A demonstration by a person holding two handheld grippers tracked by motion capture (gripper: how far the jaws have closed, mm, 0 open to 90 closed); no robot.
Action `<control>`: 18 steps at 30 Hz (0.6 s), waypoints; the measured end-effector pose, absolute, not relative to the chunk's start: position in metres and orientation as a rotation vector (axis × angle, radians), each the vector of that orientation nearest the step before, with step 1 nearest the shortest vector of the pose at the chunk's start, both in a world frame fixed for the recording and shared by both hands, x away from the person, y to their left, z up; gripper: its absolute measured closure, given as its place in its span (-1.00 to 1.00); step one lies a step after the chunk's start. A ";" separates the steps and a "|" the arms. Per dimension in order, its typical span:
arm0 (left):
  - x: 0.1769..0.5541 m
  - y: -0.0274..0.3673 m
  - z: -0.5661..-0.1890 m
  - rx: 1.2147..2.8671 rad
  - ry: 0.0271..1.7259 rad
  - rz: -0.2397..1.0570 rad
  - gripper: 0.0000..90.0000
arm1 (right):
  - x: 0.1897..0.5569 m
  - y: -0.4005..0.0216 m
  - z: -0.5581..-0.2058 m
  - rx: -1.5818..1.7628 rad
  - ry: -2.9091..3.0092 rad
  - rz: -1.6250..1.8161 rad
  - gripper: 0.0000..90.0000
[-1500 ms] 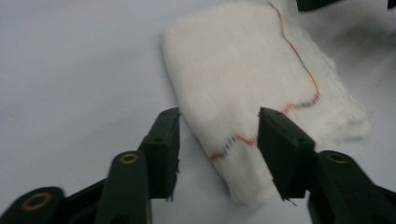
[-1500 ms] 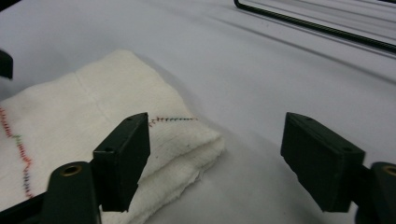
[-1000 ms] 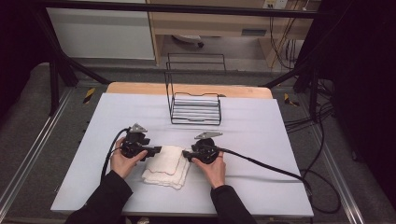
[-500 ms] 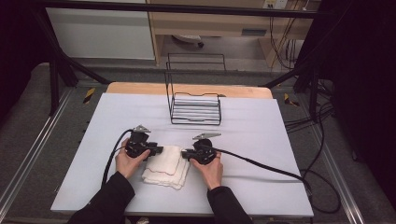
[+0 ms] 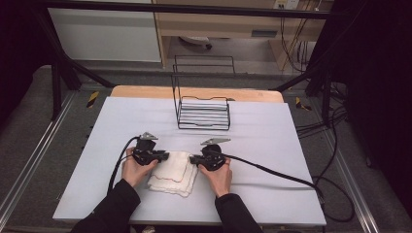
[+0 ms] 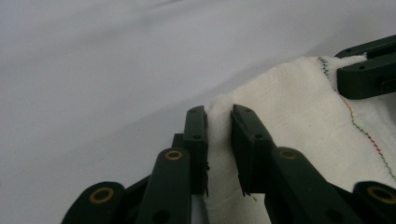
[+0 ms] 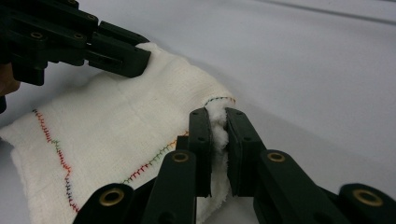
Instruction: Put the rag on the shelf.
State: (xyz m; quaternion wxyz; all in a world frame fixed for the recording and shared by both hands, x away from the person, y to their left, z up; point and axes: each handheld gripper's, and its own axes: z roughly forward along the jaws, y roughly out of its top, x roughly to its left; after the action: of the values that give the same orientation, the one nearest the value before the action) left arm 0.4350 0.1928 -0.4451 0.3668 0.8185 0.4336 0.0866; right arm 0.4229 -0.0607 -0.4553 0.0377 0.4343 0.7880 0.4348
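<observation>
A folded white cloth [image 5: 174, 171] with coloured stitching lies near the front edge of the grey bench [image 5: 272, 145], between a person's two hands. The left claw [image 5: 164, 156] pinches the cloth's far left corner, the right claw [image 5: 193, 159] its far right corner, both clamped on fabric. A black wire rack [image 5: 203, 111] stands farther back.

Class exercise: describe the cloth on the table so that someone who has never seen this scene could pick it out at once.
Start at the white table, then come forward from the black wire rack at its far side to the person's hands. Between them lies the folded cream cloth, pinched by the left gripper and right gripper. Its multicoloured stitched edging sets it apart.
</observation>
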 end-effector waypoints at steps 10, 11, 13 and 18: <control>0.433 0.198 -0.441 2.077 1.099 0.214 0.82 | 0.419 -0.062 -0.449 1.305 2.392 1.366 0.82; 0.432 0.199 -0.439 2.071 1.092 0.219 0.82 | 0.419 -0.063 -0.448 1.299 2.391 1.372 0.82; 0.428 0.202 -0.433 2.044 1.078 0.235 0.82 | 0.417 -0.063 -0.446 1.293 2.385 1.383 0.82; 0.418 0.207 -0.420 1.998 1.041 0.268 0.83 | 0.413 -0.065 -0.439 1.264 2.363 1.431 0.83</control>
State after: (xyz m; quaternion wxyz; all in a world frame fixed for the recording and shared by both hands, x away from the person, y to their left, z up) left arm 0.4184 0.2074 -0.4198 0.4225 0.7981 0.4160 0.1070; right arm 0.4130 -0.0646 -0.4390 0.0519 0.4154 0.7768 0.4704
